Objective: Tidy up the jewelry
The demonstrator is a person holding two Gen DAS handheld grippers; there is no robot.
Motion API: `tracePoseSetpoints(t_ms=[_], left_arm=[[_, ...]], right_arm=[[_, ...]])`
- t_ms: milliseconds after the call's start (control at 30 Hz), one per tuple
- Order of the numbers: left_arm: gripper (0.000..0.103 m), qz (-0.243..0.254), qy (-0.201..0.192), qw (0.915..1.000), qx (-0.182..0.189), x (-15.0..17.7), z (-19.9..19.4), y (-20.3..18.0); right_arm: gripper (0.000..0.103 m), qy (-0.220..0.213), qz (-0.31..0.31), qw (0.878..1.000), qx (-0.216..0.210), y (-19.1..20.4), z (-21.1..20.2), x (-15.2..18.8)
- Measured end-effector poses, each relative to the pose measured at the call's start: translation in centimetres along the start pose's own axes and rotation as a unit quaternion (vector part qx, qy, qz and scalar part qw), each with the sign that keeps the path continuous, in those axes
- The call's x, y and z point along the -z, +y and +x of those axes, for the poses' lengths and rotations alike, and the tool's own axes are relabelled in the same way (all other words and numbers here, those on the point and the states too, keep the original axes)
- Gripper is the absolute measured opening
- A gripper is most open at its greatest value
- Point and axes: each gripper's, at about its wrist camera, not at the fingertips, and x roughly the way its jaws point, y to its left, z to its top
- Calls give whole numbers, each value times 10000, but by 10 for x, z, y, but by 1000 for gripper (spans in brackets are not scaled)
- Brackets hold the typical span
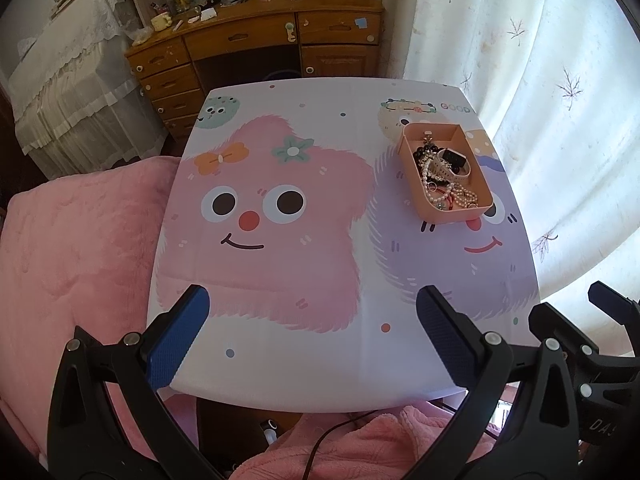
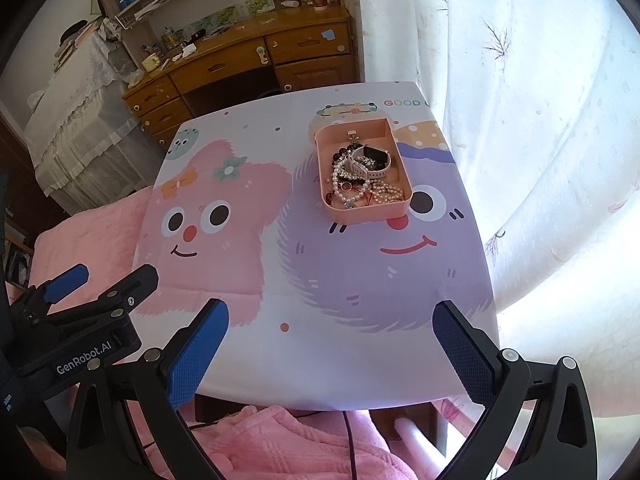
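Observation:
A pink tray (image 1: 454,213) stands at the far right of the cartoon-print table (image 1: 280,352); it also shows in the right wrist view (image 2: 368,214). It holds a tangle of jewelry: pearl strands (image 2: 346,194), dark beads (image 1: 424,152) and a white-strapped watch (image 2: 374,162). My left gripper (image 1: 313,312) is open and empty over the table's near edge. My right gripper (image 2: 331,322) is open and empty, to the right of the left one, well short of the tray.
A pink blanket (image 1: 72,248) lies left of the table and below its near edge. A wooden desk with drawers (image 1: 256,48) stands behind. White curtains (image 1: 552,100) hang at the right. A black cable (image 1: 332,436) runs under the near edge.

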Motion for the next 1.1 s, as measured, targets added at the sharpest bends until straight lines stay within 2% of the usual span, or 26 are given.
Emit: tracePoseSetpoints(t_ms=[700,1100], left_arm=[[103,45,-94,9999,-49,-4,-1,2],[103,206,-468,9986,-125,-7,-19,-6]], right_arm=[[103,-15,-38,10000,63,-1,-1,-10],[103,-209,-156,9992,307,4,-11,-8]])
